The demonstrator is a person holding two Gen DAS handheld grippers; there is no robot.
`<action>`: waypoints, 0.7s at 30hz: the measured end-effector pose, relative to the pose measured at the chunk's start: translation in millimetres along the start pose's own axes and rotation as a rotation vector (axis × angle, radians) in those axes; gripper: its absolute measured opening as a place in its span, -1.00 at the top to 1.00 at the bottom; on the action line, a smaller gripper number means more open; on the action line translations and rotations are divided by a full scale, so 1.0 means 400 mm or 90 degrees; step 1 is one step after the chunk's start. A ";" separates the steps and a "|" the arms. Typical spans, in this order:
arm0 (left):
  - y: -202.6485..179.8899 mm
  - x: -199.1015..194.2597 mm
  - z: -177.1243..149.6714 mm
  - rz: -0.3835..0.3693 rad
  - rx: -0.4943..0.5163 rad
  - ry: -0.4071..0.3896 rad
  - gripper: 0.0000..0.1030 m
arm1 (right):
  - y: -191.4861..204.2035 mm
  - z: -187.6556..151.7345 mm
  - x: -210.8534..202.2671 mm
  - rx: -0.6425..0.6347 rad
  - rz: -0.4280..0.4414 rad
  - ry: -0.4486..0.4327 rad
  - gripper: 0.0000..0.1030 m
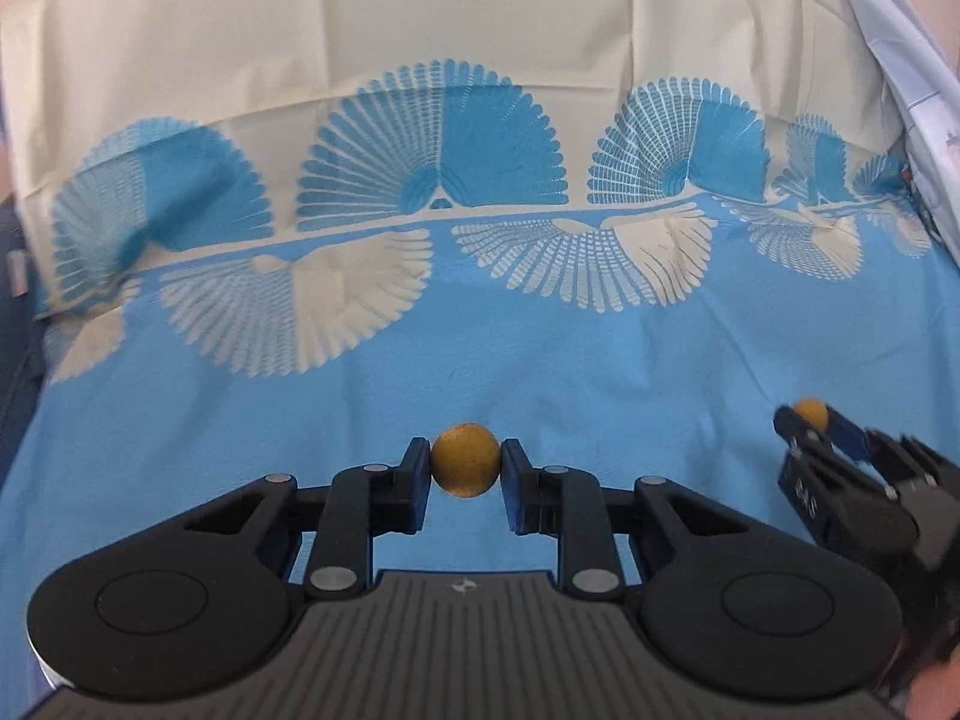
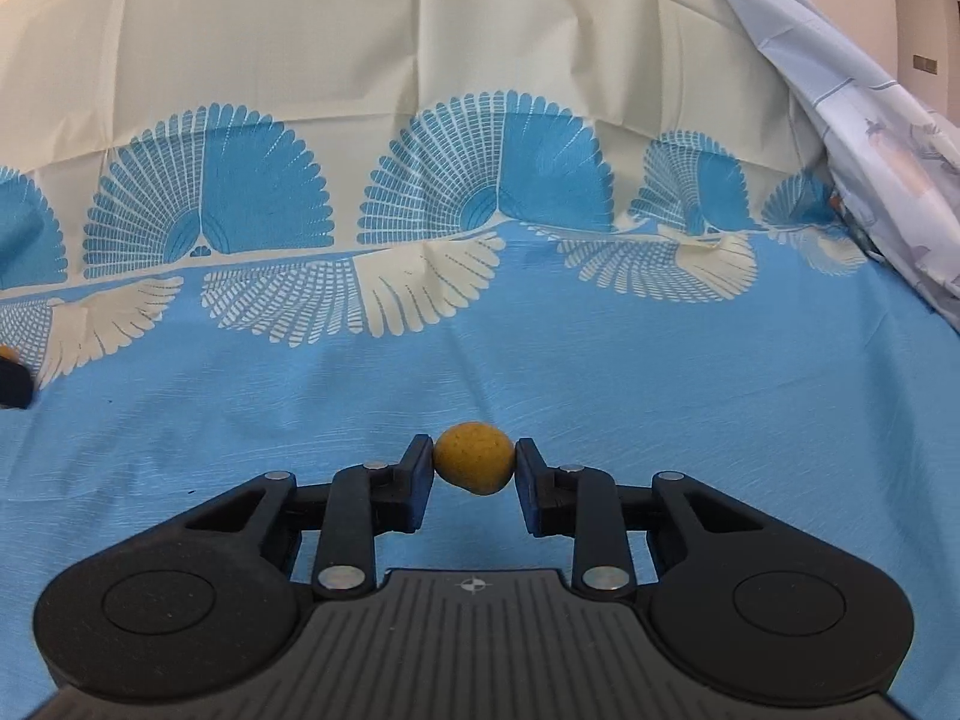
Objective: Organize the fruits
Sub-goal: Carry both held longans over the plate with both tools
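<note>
My left gripper (image 1: pixel 465 461) is shut on a small round yellow-brown fruit (image 1: pixel 465 459) and holds it above the blue cloth (image 1: pixel 300 432). My right gripper (image 2: pixel 474 461) is shut on a second small yellow fruit (image 2: pixel 474 457), also above the cloth. In the left wrist view the right gripper (image 1: pixel 811 415) shows at the right edge with its fruit (image 1: pixel 810 413) between the fingers. In the right wrist view a sliver of the left gripper's fruit (image 2: pixel 7 354) and one finger (image 2: pixel 13 385) show at the far left edge.
The blue cloth with a cream and blue fan pattern (image 2: pixel 480 192) covers the whole surface and rises at the back. A pale printed fabric (image 2: pixel 864 138) hangs at the right. No container shows in either view.
</note>
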State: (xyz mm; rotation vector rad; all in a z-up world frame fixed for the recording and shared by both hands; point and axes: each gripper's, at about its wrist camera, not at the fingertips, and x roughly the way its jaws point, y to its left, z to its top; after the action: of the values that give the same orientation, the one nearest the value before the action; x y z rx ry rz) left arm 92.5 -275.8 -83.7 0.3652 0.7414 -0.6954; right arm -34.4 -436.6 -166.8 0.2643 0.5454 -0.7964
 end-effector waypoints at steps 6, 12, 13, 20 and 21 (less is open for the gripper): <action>0.074 -0.281 -0.125 0.045 0.003 0.021 0.47 | 0.043 0.038 -0.282 -0.027 0.096 -0.034 0.40; 0.150 -0.521 -0.257 0.066 -0.032 0.033 0.47 | 0.105 -0.018 -0.603 -0.058 0.238 0.023 0.40; 0.159 -0.555 -0.277 0.068 -0.037 0.029 0.47 | 0.119 -0.027 -0.644 -0.064 0.263 0.036 0.40; 0.224 -0.738 -0.408 0.077 -0.089 -0.008 0.47 | 0.236 -0.057 -0.878 -0.158 0.364 0.021 0.40; 0.237 -0.755 -0.421 0.079 -0.101 -0.013 0.47 | 0.245 -0.058 -0.899 -0.167 0.367 0.013 0.40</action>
State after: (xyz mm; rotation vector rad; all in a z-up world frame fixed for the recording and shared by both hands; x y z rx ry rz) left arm -85.1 16.4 23.8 0.2561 0.7437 -0.5188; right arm -176.1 -143.4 15.8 0.1740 0.5496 -0.1603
